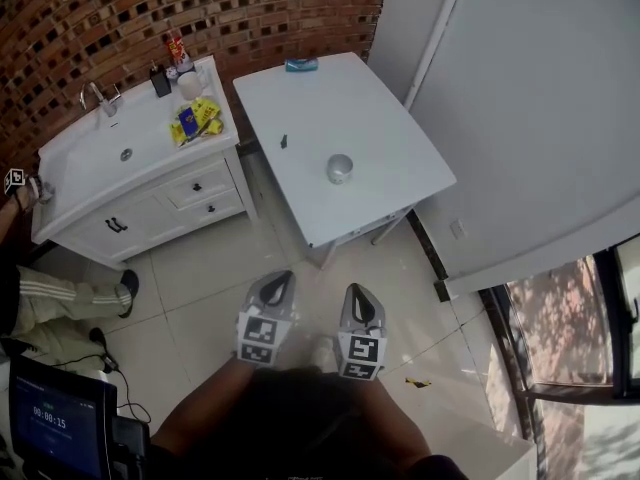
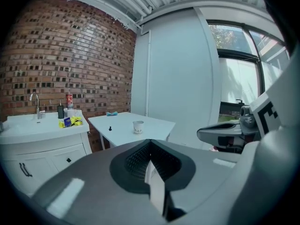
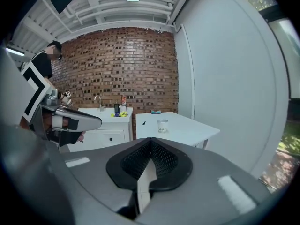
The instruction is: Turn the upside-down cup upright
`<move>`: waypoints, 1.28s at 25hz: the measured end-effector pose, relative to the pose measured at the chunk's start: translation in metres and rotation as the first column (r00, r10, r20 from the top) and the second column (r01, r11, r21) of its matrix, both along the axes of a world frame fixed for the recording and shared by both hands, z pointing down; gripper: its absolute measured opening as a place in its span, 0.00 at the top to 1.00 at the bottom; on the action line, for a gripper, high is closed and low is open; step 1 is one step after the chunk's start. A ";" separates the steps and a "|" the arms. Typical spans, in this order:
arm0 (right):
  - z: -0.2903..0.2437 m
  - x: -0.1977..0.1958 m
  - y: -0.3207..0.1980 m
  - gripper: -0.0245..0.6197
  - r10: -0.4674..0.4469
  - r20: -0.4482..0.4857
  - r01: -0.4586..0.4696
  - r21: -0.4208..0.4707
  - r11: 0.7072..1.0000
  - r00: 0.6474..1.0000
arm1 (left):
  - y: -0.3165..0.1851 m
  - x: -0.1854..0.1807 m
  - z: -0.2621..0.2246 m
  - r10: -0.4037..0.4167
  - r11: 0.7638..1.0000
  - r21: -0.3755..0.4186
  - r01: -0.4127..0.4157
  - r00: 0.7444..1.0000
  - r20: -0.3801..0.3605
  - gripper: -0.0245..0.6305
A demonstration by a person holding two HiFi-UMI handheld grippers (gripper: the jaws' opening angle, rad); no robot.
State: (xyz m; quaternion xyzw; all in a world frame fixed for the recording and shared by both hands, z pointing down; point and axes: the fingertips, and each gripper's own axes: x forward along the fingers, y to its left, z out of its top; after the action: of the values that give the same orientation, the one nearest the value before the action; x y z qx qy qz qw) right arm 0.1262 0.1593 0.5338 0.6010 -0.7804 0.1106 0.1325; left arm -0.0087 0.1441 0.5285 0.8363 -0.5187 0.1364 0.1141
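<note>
1. Grippers come nearest: left gripper (image 1: 277, 288) and right gripper (image 1: 362, 308) hang side by side above the floor. Both are clenched on nothing, and their ribbed dark pads meet in a narrow V inside smooth grey shells.
2. Risk here: if either tool arrives with its jaws together like this, it will probably shove the target rather than take it, so one must open on the approach.
3. Glossy pale floor tiles (image 1: 200, 268) lie between the tools and the furniture.
4. The white table (image 1: 400, 183) has a smooth, flat top on slim legs. The cup (image 1: 340, 169) stands alone on its nearer half, well apart from both tools.
5. That cup is small, pale and slightly tapered, with faint print on its wall, and it looks like thin paper. On so slick a top a glancing touch could skid it or topple it toward the near edge. A hard squeeze could dent its wall, and a loose hold could let it slip during the flip.
6. Farthest back are a white vanity (image 1: 70, 163) with a rounded basin and a rough brick wall (image 1: 120, 18).
</note>
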 end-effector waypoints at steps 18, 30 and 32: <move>-0.008 -0.011 0.006 0.95 0.021 -0.034 -0.020 0.021 1.000 0.999 | 0.000 -0.018 0.006 0.029 0.999 -0.020 -0.029 1.000 -0.004 0.97; -0.010 -0.021 0.002 0.95 0.003 -0.034 -0.002 0.029 1.000 0.999 | -0.002 -0.024 0.000 0.022 1.000 -0.012 -0.022 1.000 0.001 0.97; -0.013 -0.023 0.004 0.94 0.003 -0.035 -0.002 0.031 1.000 0.999 | -0.001 -0.025 -0.003 0.024 1.000 -0.013 -0.024 1.000 0.001 0.97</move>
State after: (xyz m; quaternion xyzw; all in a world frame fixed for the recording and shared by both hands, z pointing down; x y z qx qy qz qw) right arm 0.1033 0.1628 0.5208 0.6057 -0.7789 0.0884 0.1368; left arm -0.0342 0.1435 0.5258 0.8415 -0.5079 0.1418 0.1175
